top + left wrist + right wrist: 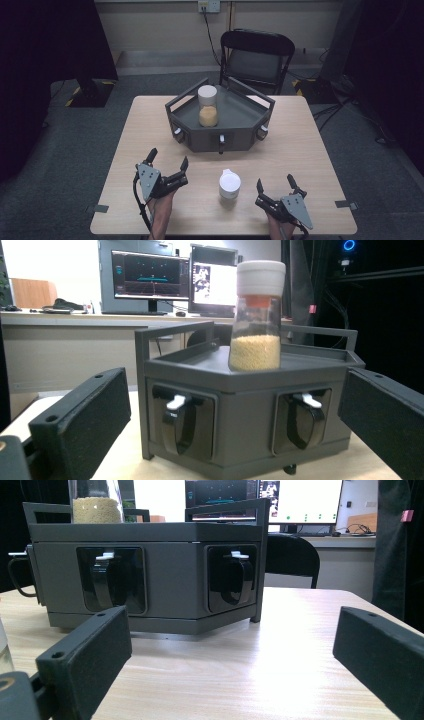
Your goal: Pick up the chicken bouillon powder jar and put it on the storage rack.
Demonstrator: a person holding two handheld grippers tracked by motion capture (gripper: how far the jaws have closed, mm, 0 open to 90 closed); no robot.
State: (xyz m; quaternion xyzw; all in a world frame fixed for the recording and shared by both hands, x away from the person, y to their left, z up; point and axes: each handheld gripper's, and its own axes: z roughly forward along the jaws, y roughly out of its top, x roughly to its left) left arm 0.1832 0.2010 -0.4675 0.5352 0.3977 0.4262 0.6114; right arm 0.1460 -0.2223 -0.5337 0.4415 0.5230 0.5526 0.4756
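A dark grey hexagonal tray stand (235, 125) (250, 375) (150, 535) sits at the table's far middle. On its top stands a clear jar with a white cap (207, 106) (256, 320) (97, 505), holding yellow grains. A second white-capped jar (229, 184) stands on the table near the front, between my grippers. My left gripper (167, 159) rests open at the front left, aimed at the stand. My right gripper (274, 183) rests open at the front right, just right of the near jar. Nothing is between either pair of jaws.
The stand's side faces carry black loop handles with white tabs (176, 402) (235, 575). A black folding chair (256, 55) stands behind the table. Bare wood tabletop (300, 145) lies around the stand. Monitors (150, 275) show on a far desk.
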